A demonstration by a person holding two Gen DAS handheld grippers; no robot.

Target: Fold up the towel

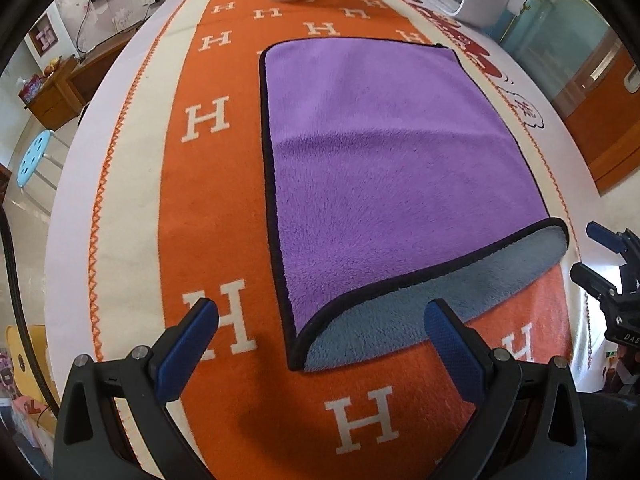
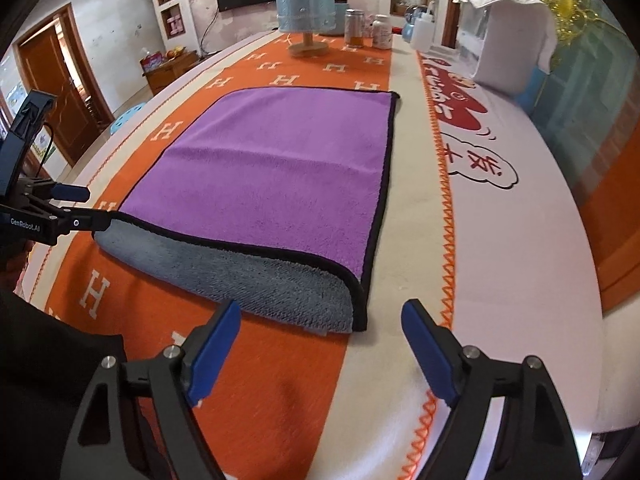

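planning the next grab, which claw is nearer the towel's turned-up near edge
Both are close and neither clearly wins. The left claw is open around the left end of the towel; the right claw is open just short of its right corner.

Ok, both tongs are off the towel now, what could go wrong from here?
1. The towel lies with its near edge loosely rolled over, grey side up, nothing pinning it; it may flop back or set a crooked crease.
2. Both the left tongs and the right tongs are open near that roll; closing low might also pinch the orange blanket beneath.
3. A far pull could slide the towel toward the lamp and bottles.
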